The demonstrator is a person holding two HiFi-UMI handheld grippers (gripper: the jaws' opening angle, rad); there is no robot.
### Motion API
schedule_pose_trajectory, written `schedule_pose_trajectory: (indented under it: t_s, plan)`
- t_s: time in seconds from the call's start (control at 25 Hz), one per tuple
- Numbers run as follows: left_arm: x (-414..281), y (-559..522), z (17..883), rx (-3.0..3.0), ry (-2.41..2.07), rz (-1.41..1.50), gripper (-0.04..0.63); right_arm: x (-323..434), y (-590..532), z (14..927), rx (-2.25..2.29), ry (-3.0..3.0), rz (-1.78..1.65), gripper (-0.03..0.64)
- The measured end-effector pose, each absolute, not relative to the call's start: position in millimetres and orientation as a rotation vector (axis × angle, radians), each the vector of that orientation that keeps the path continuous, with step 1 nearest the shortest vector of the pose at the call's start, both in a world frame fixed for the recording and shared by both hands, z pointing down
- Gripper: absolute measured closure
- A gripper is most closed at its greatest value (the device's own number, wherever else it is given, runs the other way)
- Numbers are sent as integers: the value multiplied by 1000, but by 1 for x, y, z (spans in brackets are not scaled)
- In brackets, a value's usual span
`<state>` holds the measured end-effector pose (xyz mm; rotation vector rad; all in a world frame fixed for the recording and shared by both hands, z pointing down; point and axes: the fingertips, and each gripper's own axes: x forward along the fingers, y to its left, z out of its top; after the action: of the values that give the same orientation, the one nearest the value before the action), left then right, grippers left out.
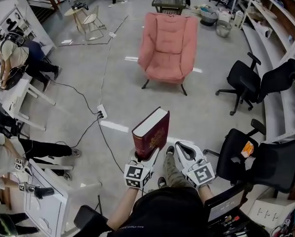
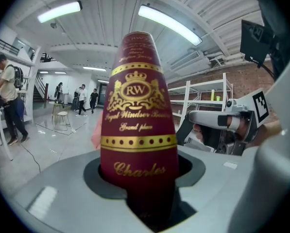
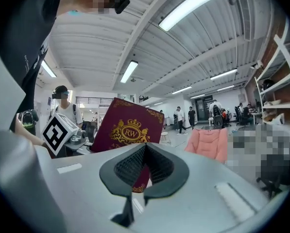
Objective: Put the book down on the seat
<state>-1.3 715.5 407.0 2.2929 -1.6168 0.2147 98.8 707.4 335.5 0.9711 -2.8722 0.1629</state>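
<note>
Book [image 1: 150,132] upright, lower edge clamped in left gripper [image 1: 141,159] fingers, well short of pink armchair [image 1: 164,70]; right gripper [image 1: 181,149] fingers closed, empty; looks stiff, top-heavy, best held low across covers.

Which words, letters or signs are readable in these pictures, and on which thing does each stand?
"RW": gold crest on the book spine, and on its cover.
"Grand place": spine, below the crest.
"Charles": spine, lowest.
"Royal Windsor": spine; following word blurred.
Spine's top lines: too blurred to read.
</note>
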Motion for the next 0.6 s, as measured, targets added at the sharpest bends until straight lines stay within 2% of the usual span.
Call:
schedule_pose_trajectory:
  t_s: [0.36,0.6]
  plan:
    - [-33,587,394,2259,-1652,267,364,64,563,326,953,-2958,196,606]
    - [-32,498,376,2266,-1653,265,364,74,476,329,1012,-2974,255,606]
